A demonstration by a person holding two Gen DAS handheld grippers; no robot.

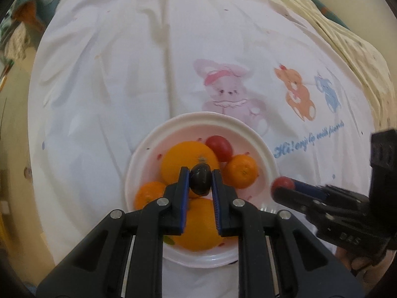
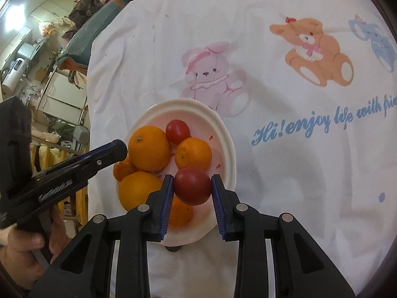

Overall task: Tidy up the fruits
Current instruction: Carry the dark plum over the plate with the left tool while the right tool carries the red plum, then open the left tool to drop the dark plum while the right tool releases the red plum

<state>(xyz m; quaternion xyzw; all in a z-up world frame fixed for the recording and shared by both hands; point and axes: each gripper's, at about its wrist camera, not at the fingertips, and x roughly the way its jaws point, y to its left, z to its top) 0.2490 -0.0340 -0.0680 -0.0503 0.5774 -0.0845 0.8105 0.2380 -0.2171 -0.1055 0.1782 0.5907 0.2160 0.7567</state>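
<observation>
A white bowl (image 1: 263, 149) (image 2: 228, 139) on the cloth holds several oranges (image 1: 183, 159) (image 2: 150, 147) and a red tomato (image 1: 219, 146) (image 2: 178, 131). My left gripper (image 1: 200, 180) is shut on a dark round fruit (image 1: 200, 178) and holds it over the bowl. My right gripper (image 2: 192, 185) is shut on a second red tomato (image 2: 192, 185) above the bowl's near right side; that tomato shows at its tip in the left wrist view (image 1: 282, 183). The left gripper (image 2: 119, 149) reaches in from the left in the right wrist view.
The bowl stands on a white cloth (image 2: 297, 173) printed with a pink bear (image 2: 213, 79), an orange bear (image 2: 315, 52) and blue writing (image 2: 322, 121). The table's left edge (image 2: 89, 114) drops to a cluttered room. A yellow blanket (image 1: 335, 19) lies at the far right.
</observation>
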